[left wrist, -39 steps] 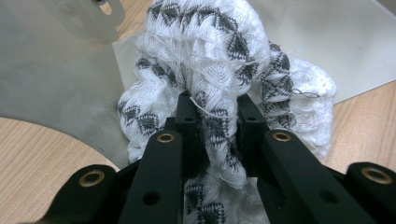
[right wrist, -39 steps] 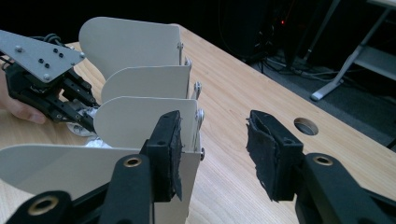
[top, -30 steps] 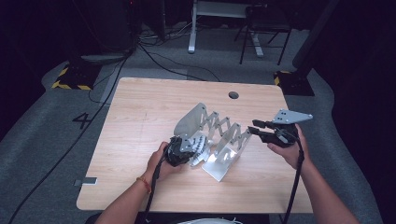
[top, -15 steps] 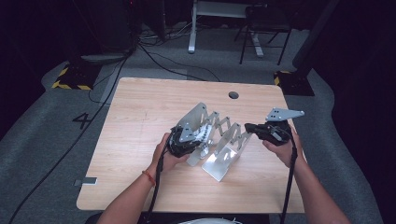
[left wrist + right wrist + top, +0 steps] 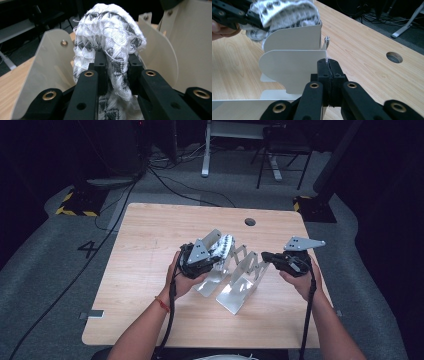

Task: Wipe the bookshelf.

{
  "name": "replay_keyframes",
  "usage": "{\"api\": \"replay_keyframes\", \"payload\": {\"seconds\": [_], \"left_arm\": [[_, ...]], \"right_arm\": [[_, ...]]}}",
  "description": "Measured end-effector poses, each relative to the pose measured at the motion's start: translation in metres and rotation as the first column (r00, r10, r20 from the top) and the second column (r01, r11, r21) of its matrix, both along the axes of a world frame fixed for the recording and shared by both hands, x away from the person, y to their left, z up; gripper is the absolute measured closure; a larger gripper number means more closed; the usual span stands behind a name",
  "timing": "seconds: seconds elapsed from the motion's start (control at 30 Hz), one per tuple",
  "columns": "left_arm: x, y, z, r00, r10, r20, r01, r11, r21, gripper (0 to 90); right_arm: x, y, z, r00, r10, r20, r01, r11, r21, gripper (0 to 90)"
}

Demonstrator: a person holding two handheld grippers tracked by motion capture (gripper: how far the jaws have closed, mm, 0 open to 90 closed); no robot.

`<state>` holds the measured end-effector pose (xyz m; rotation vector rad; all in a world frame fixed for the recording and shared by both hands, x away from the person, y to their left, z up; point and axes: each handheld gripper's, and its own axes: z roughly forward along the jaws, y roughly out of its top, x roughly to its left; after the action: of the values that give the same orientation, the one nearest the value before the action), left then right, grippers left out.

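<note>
Knitted black-and-white cloth [image 5: 110, 37] pinched in left fingers [image 5: 100, 62], right fingers [image 5: 337, 72] — just closing — clamp smooth cream rack [image 5: 294, 67] divider's edge

cloth [image 5: 223, 246] above rack [image 5: 240, 285], rack on table [image 5: 150, 240]

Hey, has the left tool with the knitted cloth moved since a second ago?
Yes. In the high view the left tool, shut on the knitted cloth, has shifted away from the table's near edge toward the cable hole, now over the white rack.

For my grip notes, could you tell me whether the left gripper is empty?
No, the left gripper is clamped on a white-and-grey knitted cloth.
</note>
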<state>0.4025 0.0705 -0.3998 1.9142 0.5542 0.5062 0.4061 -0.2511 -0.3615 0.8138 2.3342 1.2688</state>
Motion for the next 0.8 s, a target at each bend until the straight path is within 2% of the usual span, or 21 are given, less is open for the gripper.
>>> {"api": "replay_keyframes", "payload": {"seconds": [0.03, 0.1, 0.2, 0.27, 0.37, 0.47, 0.57, 0.63, 0.67, 0.7, 0.8], "left_arm": [[0.000, 0.000, -0.001, 1.0000, -0.006, -0.005, 0.006, 0.9999, -0.009, 76.3], [-0.002, -0.001, -0.005, 1.0000, 0.001, -0.006, -0.001, 1.0000, 0.009, 76.4], [-0.007, -0.005, -0.018, 0.9999, -0.005, -0.009, 0.006, 0.9961, 0.088, 76.4], [-0.011, -0.009, -0.027, 0.9998, -0.008, -0.017, 0.010, 0.9927, 0.120, 76.3], [-0.014, -0.014, -0.039, 0.9991, -0.019, -0.038, 0.026, 0.9792, 0.201, 76.4], [-0.014, -0.013, -0.049, 0.9974, -0.023, -0.069, 0.039, 0.9681, 0.248, 76.4], [-0.012, -0.012, -0.061, 0.9937, -0.028, -0.108, 0.057, 0.9600, 0.274, 76.4], [-0.012, -0.013, -0.071, 0.9933, -0.026, -0.112, 0.062, 0.9446, 0.322, 76.4], [-0.011, -0.013, -0.075, 0.9919, -0.026, -0.124, 0.065, 0.9445, 0.322, 76.4], [-0.010, -0.013, -0.080, 0.9885, -0.024, -0.149, 0.070, 0.9479, 0.311, 76.4], [-0.009, -0.015, -0.088, 0.9862, -0.026, -0.163, 0.078, 0.9430, 0.323, 76.4]], "right_arm": [[0.000, 0.000, 0.000, 1.0000, -0.002, -0.003, 0.002, 1.0000, 0.003, 89.5], [0.000, -0.001, -0.001, 1.0000, -0.003, -0.004, 0.003, 0.9999, 0.011, 89.6], [0.000, -0.001, -0.001, 1.0000, -0.002, -0.002, 0.002, 0.9999, 0.016, 89.7], [0.000, -0.001, -0.001, 1.0000, -0.001, 0.001, 0.001, 0.9999, 0.015, 89.8], [-0.001, -0.001, -0.001, 0.9999, -0.002, 0.011, 0.002, 1.0000, 0.007, 89.9], [-0.002, -0.002, -0.003, 0.9998, 0.001, 0.017, -0.001, 0.9998, 0.019, 89.9], [-0.002, -0.003, -0.003, 0.9997, 0.003, 0.023, -0.003, 0.9997, 0.026, 89.9], [-0.002, -0.003, -0.004, 0.9997, 0.005, 0.024, -0.006, 0.9996, 0.029, 89.9], [-0.002, -0.003, -0.004, 0.9997, 0.006, 0.026, -0.007, 0.9995, 0.032, 89.9], [-0.002, -0.003, -0.004, 0.9997, 0.007, 0.025, -0.008, 0.9994, 0.035, 89.9], [-0.002, -0.004, -0.004, 0.9997, 0.005, 0.024, -0.006, 0.9992, 0.040, 89.9]]}}
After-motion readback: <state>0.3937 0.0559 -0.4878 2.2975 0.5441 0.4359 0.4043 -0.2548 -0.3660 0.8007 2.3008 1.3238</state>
